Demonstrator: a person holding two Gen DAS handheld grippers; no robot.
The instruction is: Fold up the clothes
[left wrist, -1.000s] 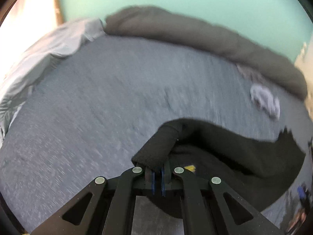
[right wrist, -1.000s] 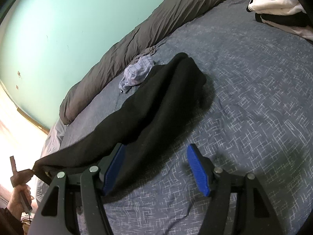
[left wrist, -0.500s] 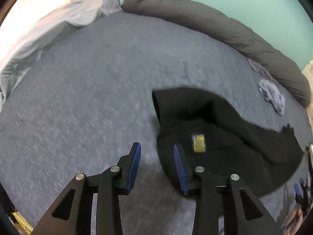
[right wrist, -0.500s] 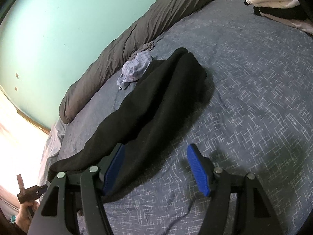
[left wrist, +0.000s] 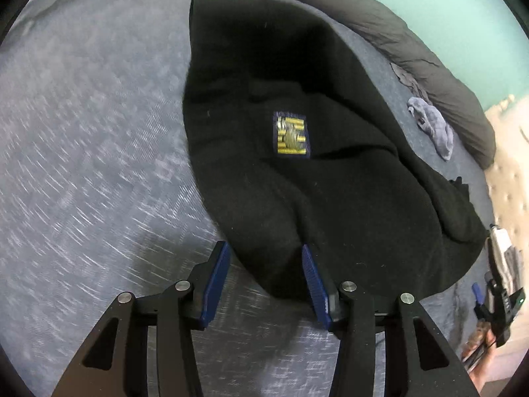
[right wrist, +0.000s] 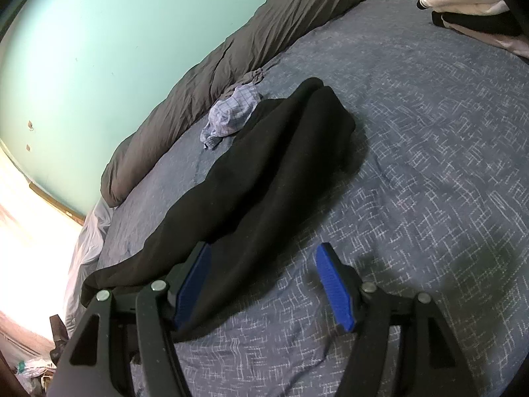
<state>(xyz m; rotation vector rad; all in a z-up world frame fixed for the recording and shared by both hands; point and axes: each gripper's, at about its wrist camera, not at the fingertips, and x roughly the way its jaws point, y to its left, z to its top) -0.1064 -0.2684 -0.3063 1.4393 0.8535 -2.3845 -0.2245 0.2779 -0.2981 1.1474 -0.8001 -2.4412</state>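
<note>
With both tongs gaping and gripping nothing, hovering left gripper [left wrist: 263, 276] nearest black garment [left wrist: 297, 165], long axis running toward one o'clock; right gripper [right wrist: 263, 286] idling at its hem.

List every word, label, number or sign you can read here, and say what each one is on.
No text can be read in either view.
Sewn-in label on the black garment: yellow marks on a dark blue patch, too blurred to read.
Folded clothes pile on the bed: no print showing.
</note>
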